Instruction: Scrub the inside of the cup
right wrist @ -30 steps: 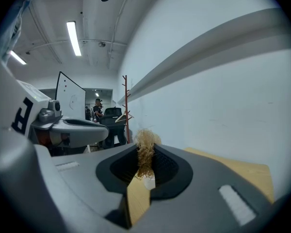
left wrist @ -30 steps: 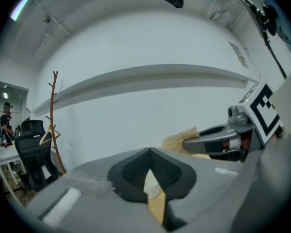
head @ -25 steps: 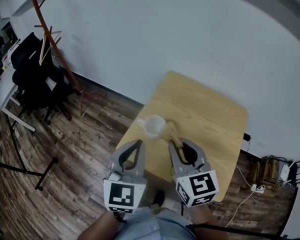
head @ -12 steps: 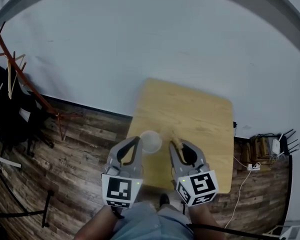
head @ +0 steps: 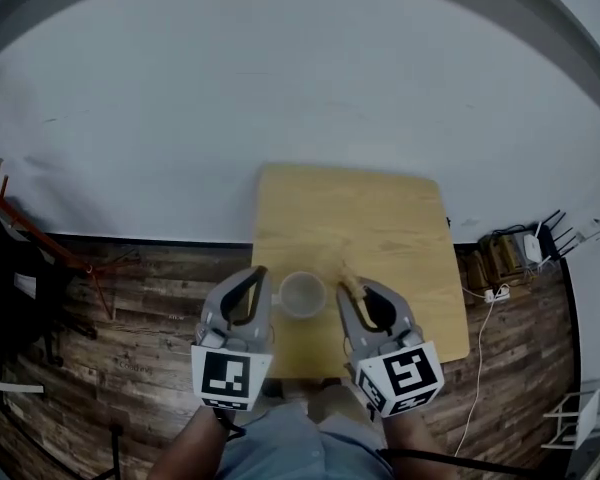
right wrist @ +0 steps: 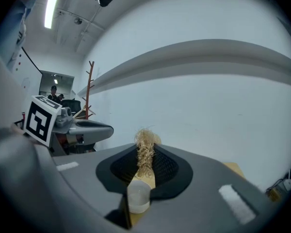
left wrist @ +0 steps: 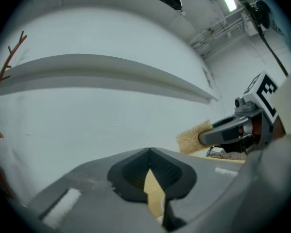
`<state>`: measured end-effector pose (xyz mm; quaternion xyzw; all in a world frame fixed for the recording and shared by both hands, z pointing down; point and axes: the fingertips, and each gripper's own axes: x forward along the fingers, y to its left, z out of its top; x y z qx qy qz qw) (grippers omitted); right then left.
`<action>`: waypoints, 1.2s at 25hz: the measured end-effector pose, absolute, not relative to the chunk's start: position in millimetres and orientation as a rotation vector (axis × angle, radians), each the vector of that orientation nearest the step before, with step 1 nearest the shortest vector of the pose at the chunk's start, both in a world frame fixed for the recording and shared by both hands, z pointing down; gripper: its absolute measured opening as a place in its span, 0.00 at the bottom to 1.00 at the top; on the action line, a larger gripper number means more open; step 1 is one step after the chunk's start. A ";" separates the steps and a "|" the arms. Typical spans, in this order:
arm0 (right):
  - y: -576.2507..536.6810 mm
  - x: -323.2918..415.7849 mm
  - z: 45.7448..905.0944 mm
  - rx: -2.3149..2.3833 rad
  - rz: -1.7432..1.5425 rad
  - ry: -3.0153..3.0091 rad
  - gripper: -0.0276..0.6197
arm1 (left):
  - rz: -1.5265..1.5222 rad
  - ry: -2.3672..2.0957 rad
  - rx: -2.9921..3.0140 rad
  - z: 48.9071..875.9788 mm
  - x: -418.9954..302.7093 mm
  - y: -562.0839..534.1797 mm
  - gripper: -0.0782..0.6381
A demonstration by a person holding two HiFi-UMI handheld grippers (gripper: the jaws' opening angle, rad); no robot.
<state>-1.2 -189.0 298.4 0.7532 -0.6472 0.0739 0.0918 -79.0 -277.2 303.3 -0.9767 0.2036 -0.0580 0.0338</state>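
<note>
Straw-coloured brush point(right wrist: 145, 147) stands pinched between the right gripper point(head: 361, 290) fingers. The left gripper point(left wrist: 149, 154) fingers are pressed together, holding nothing. The cup point(head: 302, 294), a second ago ahead of both tips, now sits between them near the counter's point(head: 380, 228) front edge.

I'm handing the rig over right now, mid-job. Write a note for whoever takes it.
Left gripper: shut, nothing held, just left of the cup.
Right gripper: shut on the brush, bristles forward, just right of the cup.
Cup: upright near the table's near edge, between the grippers.
Done: brush in hand.
Left: get the bristles inside the cup and scrub; probably steady the cup first.
</note>
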 end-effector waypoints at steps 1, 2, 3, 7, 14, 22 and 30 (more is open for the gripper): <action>-190.1 -3.1 300.6 2.232 0.234 -1.923 0.14 | -0.181 0.620 -3.023 306.7 -79.1 -280.5 0.14; -191.1 -4.8 304.0 2.226 0.253 -1.925 0.14 | -0.188 0.608 -3.034 310.8 -79.2 -283.3 0.14; -192.2 -6.0 308.1 2.220 0.278 -1.928 0.14 | -0.200 0.591 -3.039 315.7 -78.8 -285.6 0.14; -196.9 -4.8 322.7 2.178 0.373 -1.944 0.14 | -0.281 0.524 -3.065 341.7 -72.2 -291.9 0.14; -220.3 1.3 376.8 2.103 0.491 -1.927 0.14 | -0.314 0.250 -3.226 401.7 -64.4 -301.5 0.14; -213.9 10.3 435.3 2.064 0.611 -1.862 0.14 | -0.329 -0.384 -3.057 463.1 -74.2 -295.7 0.14; -220.1 5.8 442.7 2.043 0.598 -1.857 0.14 | -0.427 -0.632 -2.967 513.9 -72.0 -271.3 0.39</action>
